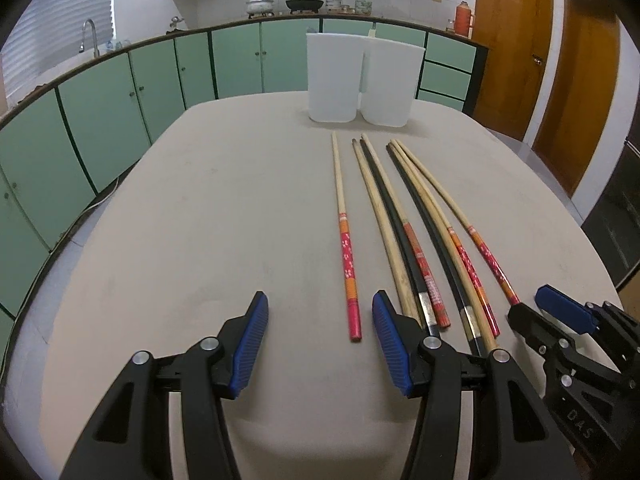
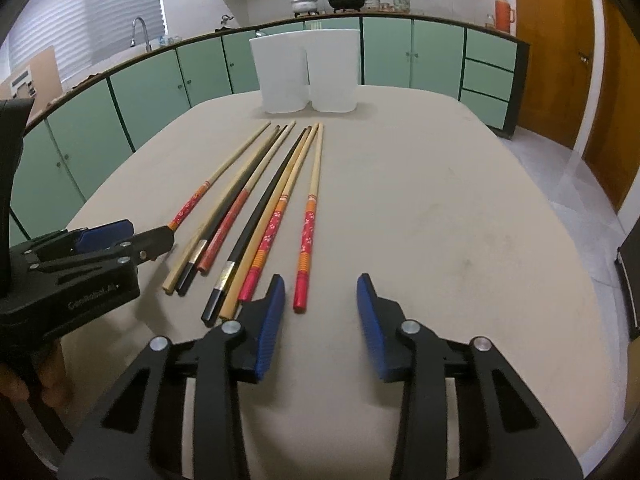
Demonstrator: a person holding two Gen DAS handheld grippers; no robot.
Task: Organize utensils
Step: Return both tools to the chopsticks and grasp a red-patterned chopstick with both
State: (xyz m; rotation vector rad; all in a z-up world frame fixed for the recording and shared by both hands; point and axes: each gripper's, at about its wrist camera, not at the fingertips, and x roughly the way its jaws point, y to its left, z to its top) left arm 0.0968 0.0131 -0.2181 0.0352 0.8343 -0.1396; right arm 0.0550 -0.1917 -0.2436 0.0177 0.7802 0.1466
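Observation:
Several long chopsticks lie side by side on the beige table (image 1: 200, 220), tips toward two white plastic containers (image 1: 332, 76) at the far edge. Some are bamboo with red floral handles (image 1: 346, 256), some plain bamboo (image 1: 384, 232), some black (image 1: 400, 224). My left gripper (image 1: 320, 312) is open and empty, low over the table near the handle ends, with the leftmost red-handled chopstick between its fingers. My right gripper (image 2: 322, 292) is open and empty, at the handle end of the rightmost red-handled chopstick (image 2: 310, 216). The containers (image 2: 304, 72) and the left gripper (image 2: 120, 240) show in the right wrist view.
Green kitchen cabinets (image 1: 160, 80) curve behind the table, with a sink tap (image 1: 90, 32), pots (image 1: 260, 4) and an orange flask (image 1: 464, 18) on the counter. Wooden doors (image 1: 512, 48) stand at the right. A dark object (image 2: 630, 280) sits by the table's right side.

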